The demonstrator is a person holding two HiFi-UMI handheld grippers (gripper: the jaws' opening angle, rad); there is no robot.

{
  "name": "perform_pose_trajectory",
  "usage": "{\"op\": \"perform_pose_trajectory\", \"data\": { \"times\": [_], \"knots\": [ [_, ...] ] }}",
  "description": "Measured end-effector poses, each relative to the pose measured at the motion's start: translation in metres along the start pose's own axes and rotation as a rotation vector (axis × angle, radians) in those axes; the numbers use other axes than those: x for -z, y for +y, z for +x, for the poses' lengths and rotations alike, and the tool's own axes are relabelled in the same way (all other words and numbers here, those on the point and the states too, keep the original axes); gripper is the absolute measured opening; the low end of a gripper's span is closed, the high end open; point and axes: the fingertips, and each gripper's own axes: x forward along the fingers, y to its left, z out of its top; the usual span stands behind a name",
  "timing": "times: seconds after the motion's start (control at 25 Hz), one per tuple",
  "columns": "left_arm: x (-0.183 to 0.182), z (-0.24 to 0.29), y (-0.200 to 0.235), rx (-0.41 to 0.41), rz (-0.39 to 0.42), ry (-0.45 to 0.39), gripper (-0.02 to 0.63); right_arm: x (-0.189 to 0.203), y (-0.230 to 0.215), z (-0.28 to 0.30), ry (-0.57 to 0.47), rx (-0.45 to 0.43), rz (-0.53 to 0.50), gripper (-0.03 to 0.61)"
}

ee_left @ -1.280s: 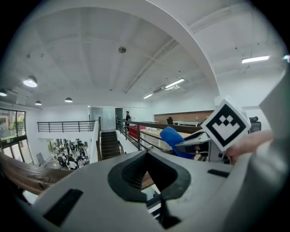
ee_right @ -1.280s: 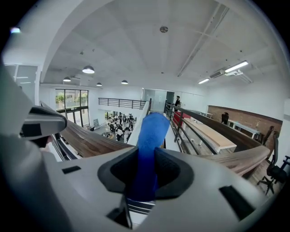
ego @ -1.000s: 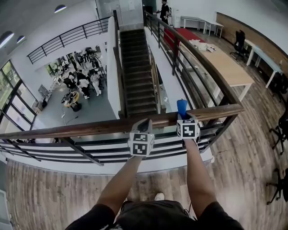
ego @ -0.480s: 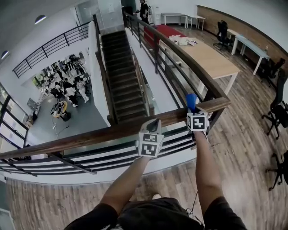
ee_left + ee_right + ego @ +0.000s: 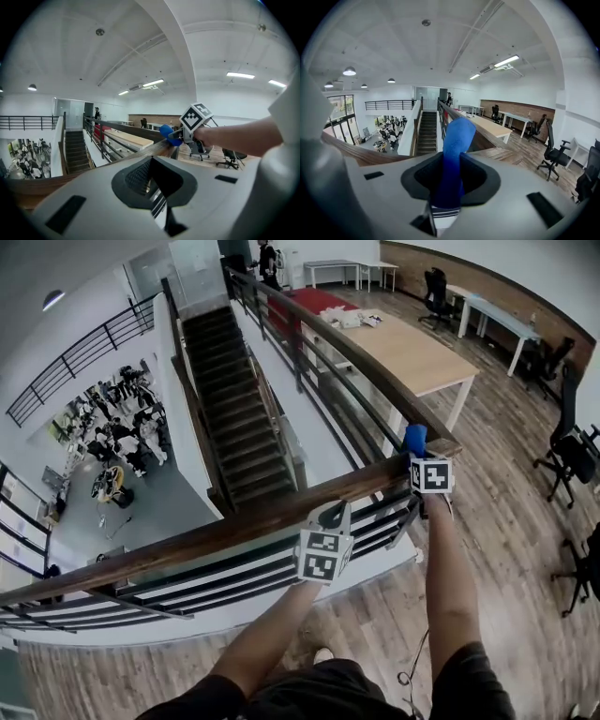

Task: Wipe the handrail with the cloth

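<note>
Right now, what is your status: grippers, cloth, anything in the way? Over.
Right gripper shut on blue cloth, cloth at the handrail. Left gripper shut, empty, at the handrail further left. Handrail corner just beyond the cloth.

Wood, fabric and matt plastic at the railing
The handrail (image 5: 234,526) is brown wood, smooth, with fine grain along its length and a soft sheen; the bars (image 5: 225,582) under it look like dark painted metal, matt. The cloth (image 5: 458,136) is blue fabric, soft, matt and slightly fuzzy. The shells of the left gripper (image 5: 152,180) and the right gripper (image 5: 447,183) are light grey plastic, smooth and matt, and one pad (image 5: 136,176) of the left one is black with a ribbed surface. The floor (image 5: 525,484) shows grey-brown wood planks with clear grain and little gloss; the table (image 5: 412,352) has a pale, smooth wooden top
</note>
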Motion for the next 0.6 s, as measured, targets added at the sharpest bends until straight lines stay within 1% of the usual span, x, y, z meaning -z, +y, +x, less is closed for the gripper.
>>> {"op": "perform_pose_trajectory", "data": {
  "times": [0.12,0.24,0.36,0.52,0.6],
  "knots": [
    [-0.01,0.016,-0.009,0.015,0.019,-0.011,0.005,-0.001,-0.04,0.011,0.009,0.037,0.03,0.103],
    [-0.024,0.028,-0.016,0.016,0.065,-0.024,0.003,-0.002,-0.073,0.021,0.021,0.077,0.016,0.103],
    [-0.032,0.03,-0.025,0.036,0.097,-0.036,0.005,-0.002,-0.1,0.027,0.026,0.106,0.02,0.103],
    [-0.033,0.031,-0.026,0.053,0.119,-0.043,0.003,-0.006,-0.114,0.036,0.039,0.123,-0.027,0.103],
    [-0.031,0.027,-0.022,0.052,0.111,-0.05,0.005,-0.005,-0.115,0.037,0.034,0.126,-0.02,0.103]
  ]
}}
